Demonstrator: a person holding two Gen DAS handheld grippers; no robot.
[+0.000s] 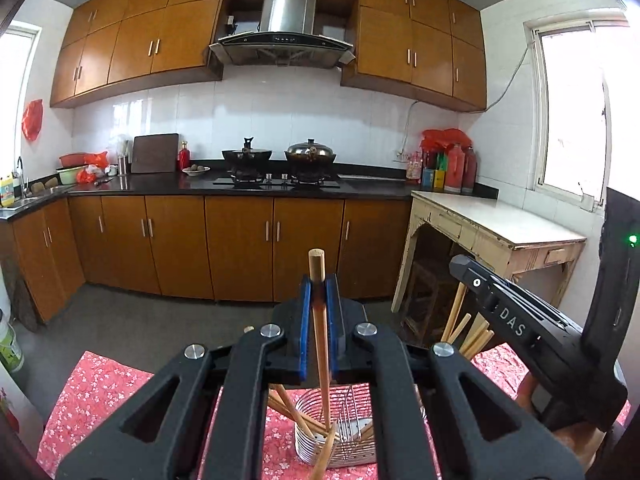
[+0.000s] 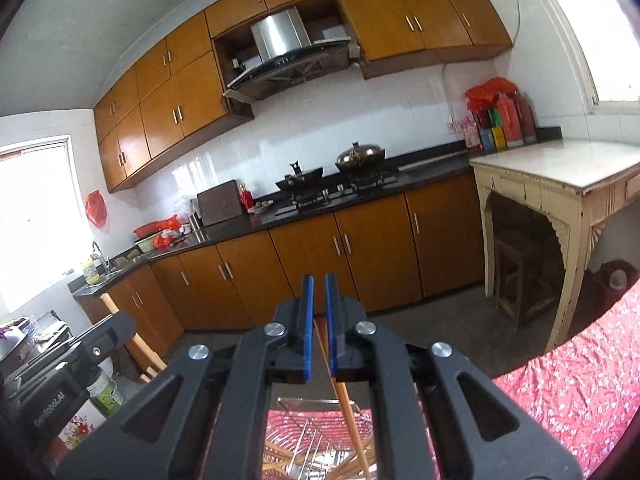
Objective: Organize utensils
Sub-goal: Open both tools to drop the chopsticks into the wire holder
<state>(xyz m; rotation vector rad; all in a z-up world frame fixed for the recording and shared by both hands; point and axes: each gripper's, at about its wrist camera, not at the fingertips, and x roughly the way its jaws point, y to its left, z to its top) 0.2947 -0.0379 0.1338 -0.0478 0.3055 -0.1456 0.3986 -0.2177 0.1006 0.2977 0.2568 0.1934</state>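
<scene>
My left gripper [image 1: 319, 280] is shut on a wooden spoon handle [image 1: 318, 268] that stands upright, its lower end reaching into a metal wire utensil holder [image 1: 336, 436] below. Several wooden chopsticks [image 1: 286, 408] lean in that holder. My right gripper [image 2: 319, 280] is shut on thin wooden chopsticks [image 2: 340, 392] that run down toward the wire holder [image 2: 316, 452]. In the left wrist view the right gripper [image 1: 464, 268] shows at the right with several chopsticks [image 1: 472, 332] under it.
A red floral tablecloth [image 1: 100, 392] covers the table under the holder. Beyond are brown kitchen cabinets [image 1: 240, 240], a stove with two pots [image 1: 280, 156] and a worn cream side table [image 1: 496, 224] at the right.
</scene>
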